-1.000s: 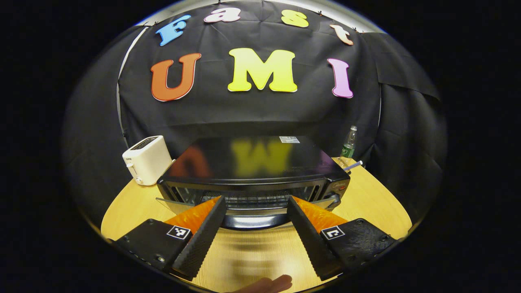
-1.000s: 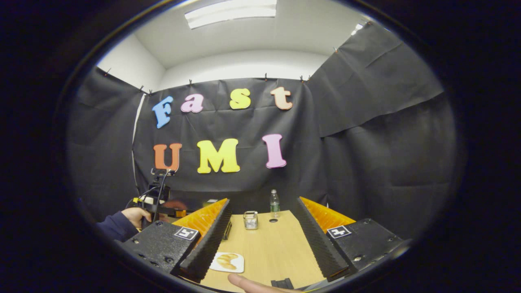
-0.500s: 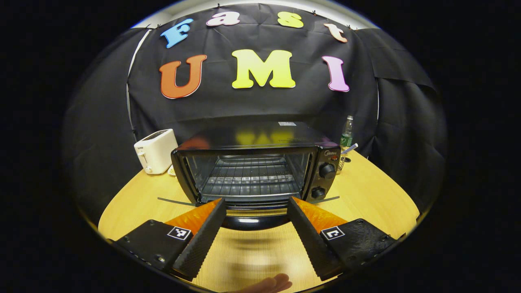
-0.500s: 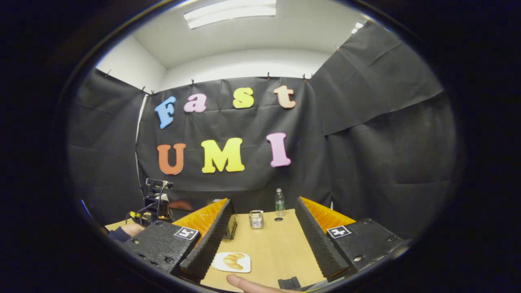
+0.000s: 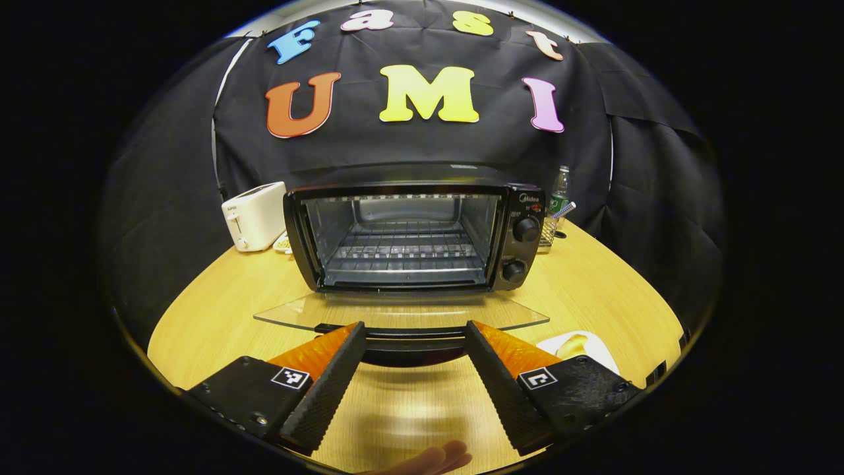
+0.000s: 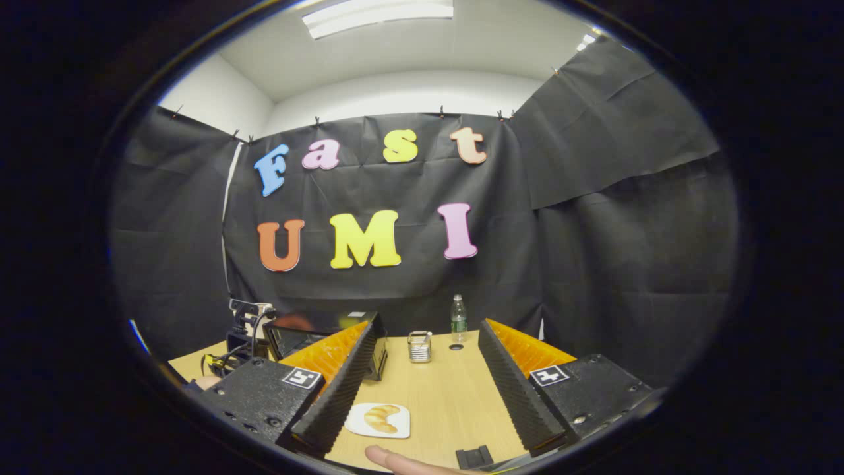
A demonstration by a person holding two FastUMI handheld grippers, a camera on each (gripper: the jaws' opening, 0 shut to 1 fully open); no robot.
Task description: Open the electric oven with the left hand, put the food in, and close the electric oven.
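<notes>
Two fingers of the left gripper (image 5: 414, 343) are standing spread apart, their tips lying at either end of the dark handle (image 5: 412, 342) of the oven door (image 5: 395, 311), neither one pressing on it. That glass door is lying folded down flat, level with the wooden table (image 5: 217, 310), and the electric oven (image 5: 412, 234) behind it is standing open, its wire rack (image 5: 402, 254) showing bare. Two knobs (image 5: 525, 229) are sitting on the oven's right panel. A white toaster (image 5: 252, 216) is standing just beside the oven's left wall; a water bottle (image 5: 559, 193) and a small wire basket (image 5: 547, 231) are standing behind its right corner.

In the right gripper view, the right gripper (image 6: 427, 376) is hanging above the table with its fingers wide apart and holding nothing. The food, a croissant (image 6: 383, 418), is lying on a white plate (image 6: 359, 425) near that gripper's left finger, apart from the oven. A fingertip (image 6: 395, 458) is showing at the lower edge. Black cloth is covering the booth walls, and a ceiling light (image 6: 376, 9) is shining overhead.
</notes>
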